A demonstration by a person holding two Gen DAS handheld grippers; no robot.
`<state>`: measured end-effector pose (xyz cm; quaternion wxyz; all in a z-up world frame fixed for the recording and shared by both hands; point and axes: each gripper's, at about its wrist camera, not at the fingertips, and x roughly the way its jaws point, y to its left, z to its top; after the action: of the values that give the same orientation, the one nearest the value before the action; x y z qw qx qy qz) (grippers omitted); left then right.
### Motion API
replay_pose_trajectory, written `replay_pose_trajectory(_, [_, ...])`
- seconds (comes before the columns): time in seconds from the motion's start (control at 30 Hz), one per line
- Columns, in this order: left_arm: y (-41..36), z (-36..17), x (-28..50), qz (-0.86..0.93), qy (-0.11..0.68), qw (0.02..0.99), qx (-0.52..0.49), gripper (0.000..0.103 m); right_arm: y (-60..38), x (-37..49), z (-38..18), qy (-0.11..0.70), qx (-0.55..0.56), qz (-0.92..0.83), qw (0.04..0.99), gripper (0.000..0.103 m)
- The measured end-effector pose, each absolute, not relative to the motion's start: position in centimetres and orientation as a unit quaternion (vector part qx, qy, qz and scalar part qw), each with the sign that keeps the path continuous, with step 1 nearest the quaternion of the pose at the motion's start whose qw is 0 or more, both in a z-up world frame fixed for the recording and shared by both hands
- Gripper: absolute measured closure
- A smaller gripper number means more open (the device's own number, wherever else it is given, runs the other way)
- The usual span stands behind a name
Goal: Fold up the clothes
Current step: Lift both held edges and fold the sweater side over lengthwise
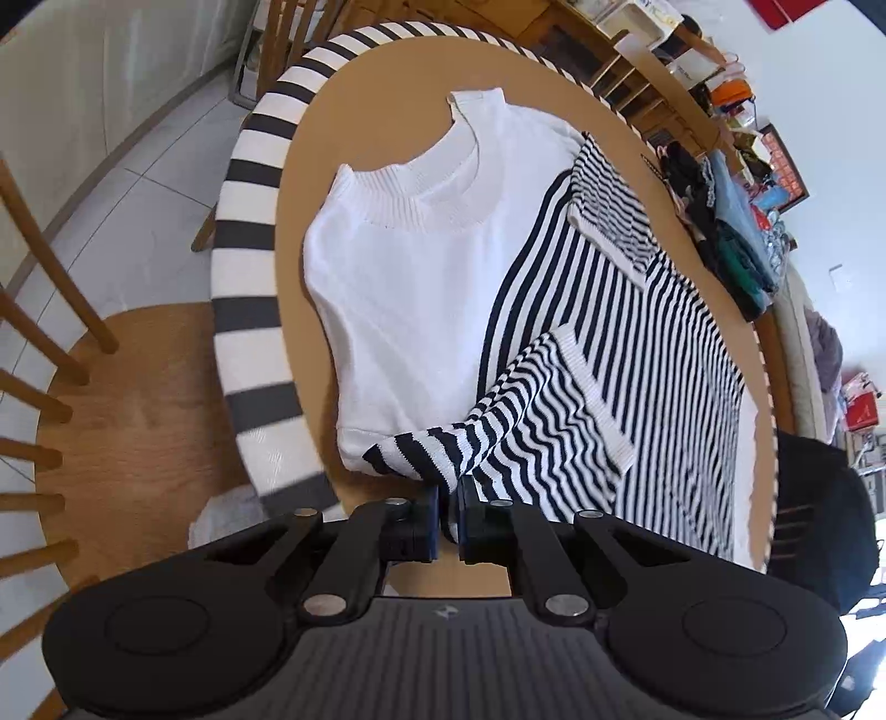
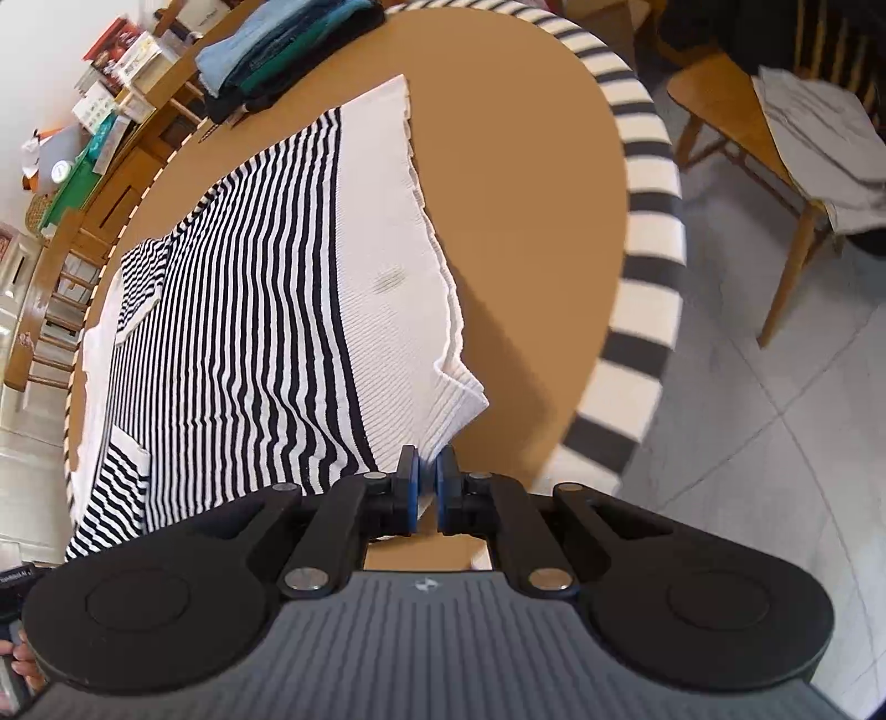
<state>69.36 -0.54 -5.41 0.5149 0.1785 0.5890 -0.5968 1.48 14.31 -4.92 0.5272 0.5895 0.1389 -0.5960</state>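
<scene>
Two tools gripping one knitted sweater [image 1: 421,288] on a round wooden counter [image 1: 387,77], the garment lying face up, white across the chest and navy-and-white striped below. Left tool [image 1: 448,512] clenching on the folded edge near the striped near sleeve [image 1: 531,410], blue pads [image 1: 433,518] pressing close together with cloth caught between them. Right tool [image 2: 425,487] pinching the near corner of the white ribbed hem [image 2: 398,266], pads nearly meeting, the corner rising slightly off the counter and casting a shadow on the wood. Lying folded inward over the striped body: both short sleeves, the far sleeve [image 1: 609,205] resting near the shoulder, the near one crossing the lower torso at a slant. Facing away from the left tool: the ribbed round neckline [image 1: 421,188], toward the far side of the counter. Showing on the hem in the right wrist view: a small grey smudge [image 2: 390,279]. Wrapping the counter's rim: a black-and-white striped edging [image 1: 243,266]. Sitting at the far edge, well apart from the sweater: a stack of folded clothes [image 2: 277,50] in blue, green and black. Standing beside the counter on a pale tiled floor [image 2: 775,454]: wooden chairs [image 1: 111,421], one carrying a crumpled white cloth [image 2: 819,144]. Just showing at the lower left corner of the right wrist view: part of a hand [image 2: 22,662].
</scene>
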Motion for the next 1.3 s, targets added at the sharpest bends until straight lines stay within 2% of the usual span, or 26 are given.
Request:
replay_pose_trajectory(0.27, [-4.5, -1.5, 68.4, -0.632, 0.567, 0.500, 0.174, 0.096, 12.5, 1.9, -2.9, 0.120, 0.600, -0.601, 0.514, 0.098])
replay_pose_trajectory(0.6, [-18.7, 2.7, 64.0, -0.675, 0.518, 0.479, 0.216, 0.096, 3.0, 0.8, 0.3, 0.108, 0.609, -0.611, 0.493, 0.097])
replay_pose_trajectory(0.8, [-28.5, 1.5, 58.9, -0.656, 0.519, 0.492, 0.242, 0.096, -5.9, -2.4, -0.8, 0.111, 0.640, -0.602, 0.464, 0.097])
replay_pose_trajectory(1.03, [-36.2, -1.8, 55.0, -0.618, 0.530, 0.522, 0.253, 0.096, -14.3, -5.4, -3.9, 0.129, 0.667, -0.588, 0.438, 0.097])
replay_pose_trajectory(1.17, [-38.9, -4.3, 54.4, -0.593, 0.547, 0.532, 0.257, 0.096, -16.7, -6.5, -6.0, 0.117, 0.693, -0.578, 0.414, 0.096])
replay_pose_trajectory(1.3, [-39.0, -4.5, 54.5, -0.606, 0.531, 0.536, 0.251, 0.096, -18.1, -7.0, -7.4, 0.104, 0.709, -0.572, 0.399, 0.094])
